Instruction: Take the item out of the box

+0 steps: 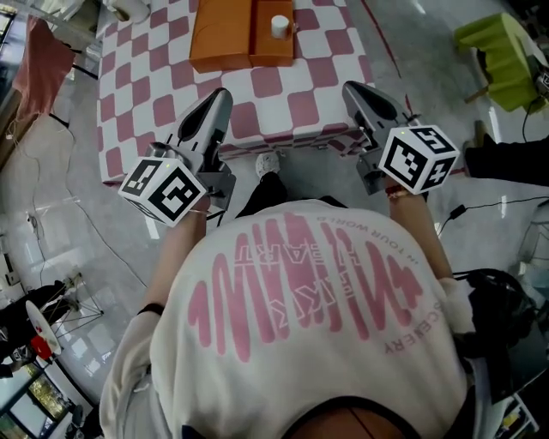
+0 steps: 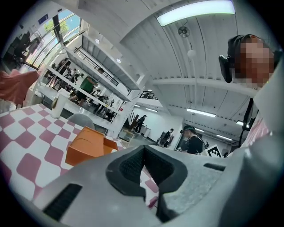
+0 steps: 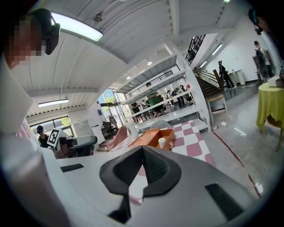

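A wide hall with a shiny grey floor [image 1: 69,214] is being shown. In the upper part of the head view a table [image 1: 163,86] patterned in pink and white squares is being looked at from above. An orange box [image 1: 225,39] is lying on this table at the top middle of the frame. Its left half is being covered by a flat orange surface, while its right half is standing open. The item [image 1: 280,26], a small white cylinder, is standing upright inside the open right half of the box. In the right gripper view it is being seen in the same place, just above the jaws at the frame centre.

The left gripper [image 1: 220,94] is being held at the middle left of the head view, with its tip drawn against the near part of the table. Its jaws are being pressed together, and nothing is being gripped between them. The right gripper [image 1: 356,88] is being held at the middle right, at the near right corner of the table. Its jaws are likewise being clenched on nothing. Both grippers are well apart from the box.

A white shirt [image 1: 317,326] with pink print is filling the lower part of the head view, and a green-covered table [image 1: 502,51] is standing at the upper right
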A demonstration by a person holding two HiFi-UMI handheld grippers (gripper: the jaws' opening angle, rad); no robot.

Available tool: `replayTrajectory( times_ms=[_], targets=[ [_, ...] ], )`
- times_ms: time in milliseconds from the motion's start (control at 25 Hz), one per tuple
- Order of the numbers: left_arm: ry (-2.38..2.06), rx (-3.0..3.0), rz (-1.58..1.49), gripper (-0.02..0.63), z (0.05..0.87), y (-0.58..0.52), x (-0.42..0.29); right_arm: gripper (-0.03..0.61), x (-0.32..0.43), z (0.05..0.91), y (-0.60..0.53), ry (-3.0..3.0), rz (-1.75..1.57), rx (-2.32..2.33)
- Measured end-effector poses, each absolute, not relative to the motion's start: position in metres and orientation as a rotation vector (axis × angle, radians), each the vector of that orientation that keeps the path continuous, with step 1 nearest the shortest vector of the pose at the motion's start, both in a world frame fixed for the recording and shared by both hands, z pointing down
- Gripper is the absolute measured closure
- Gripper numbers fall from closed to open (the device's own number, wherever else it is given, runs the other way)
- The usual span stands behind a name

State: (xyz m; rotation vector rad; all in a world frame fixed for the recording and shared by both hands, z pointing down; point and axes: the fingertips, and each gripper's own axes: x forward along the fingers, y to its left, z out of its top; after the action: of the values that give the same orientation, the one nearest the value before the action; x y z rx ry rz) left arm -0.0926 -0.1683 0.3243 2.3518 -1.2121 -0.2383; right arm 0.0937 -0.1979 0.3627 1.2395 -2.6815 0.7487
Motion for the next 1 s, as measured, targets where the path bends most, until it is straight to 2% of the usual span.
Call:
replayTrajectory(
  times_ms=[1000],
  targets=[
    [-1.120,2.360,-0.205,0.606,0.335,-0.328,-0.139,0.572,0.026,0.387,-0.346,-2.599,0.858,1.227]
  ],
)
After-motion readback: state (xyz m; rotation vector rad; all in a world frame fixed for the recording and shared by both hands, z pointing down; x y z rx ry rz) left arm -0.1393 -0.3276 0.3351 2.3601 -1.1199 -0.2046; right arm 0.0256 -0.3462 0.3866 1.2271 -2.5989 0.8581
